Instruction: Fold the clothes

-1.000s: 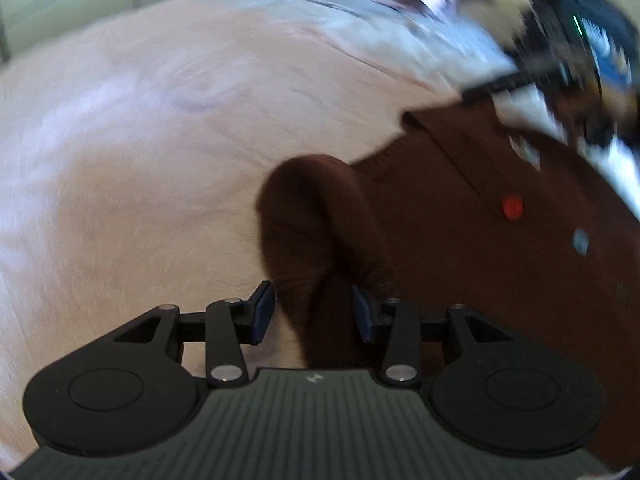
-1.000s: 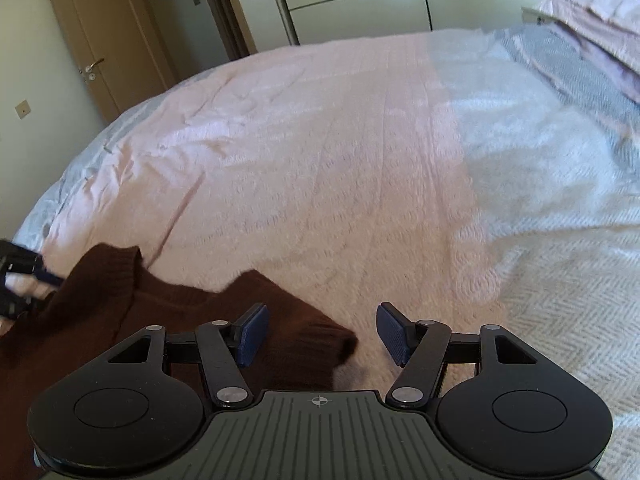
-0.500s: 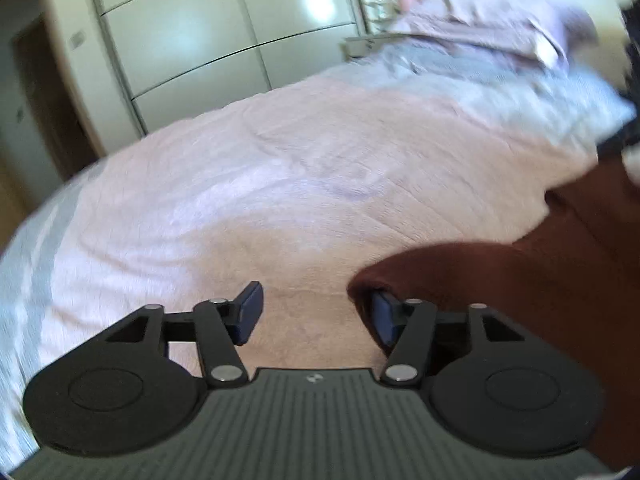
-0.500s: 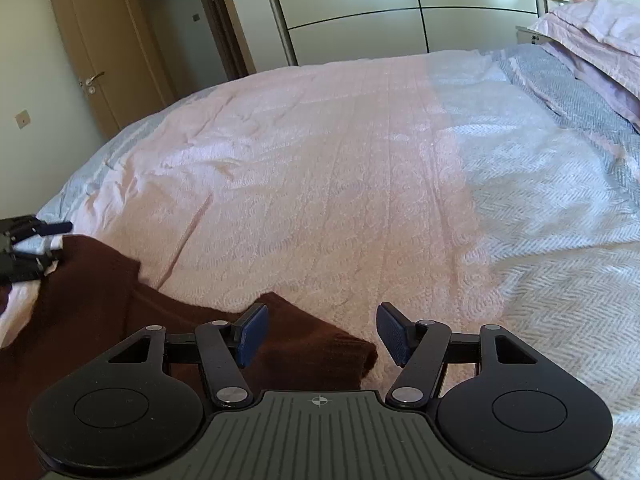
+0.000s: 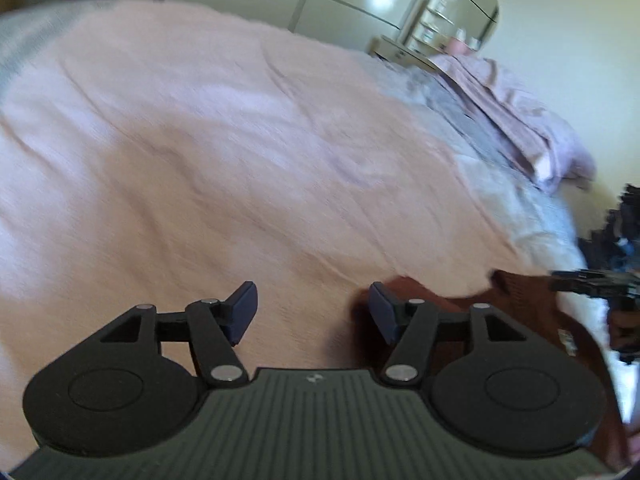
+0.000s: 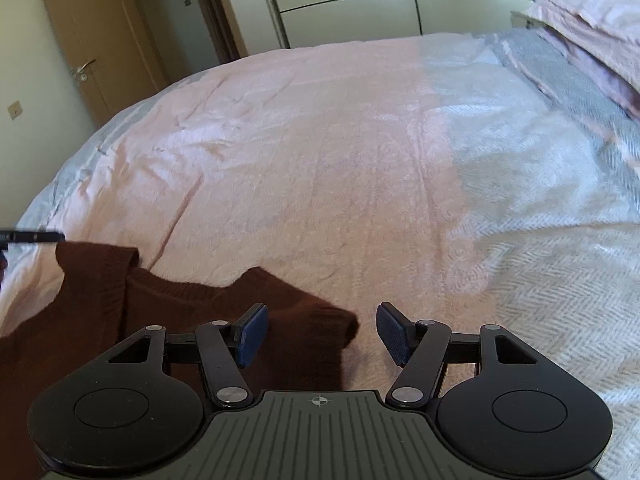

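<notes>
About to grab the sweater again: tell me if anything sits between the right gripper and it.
Nothing visible does. The right gripper is open with the sweater cuff already lying between its fingers, on the bedspread.

We are losing most of the brown sweater behind the gripper bodies and past the frame edges. The dresser items are blurring, perhaps bottles.

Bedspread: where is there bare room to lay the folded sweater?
The pink middle of the bedspread, beyond the brown sweater, is bare. Crowded: the near left corner under the sweater, and the pillows at far right.
</notes>
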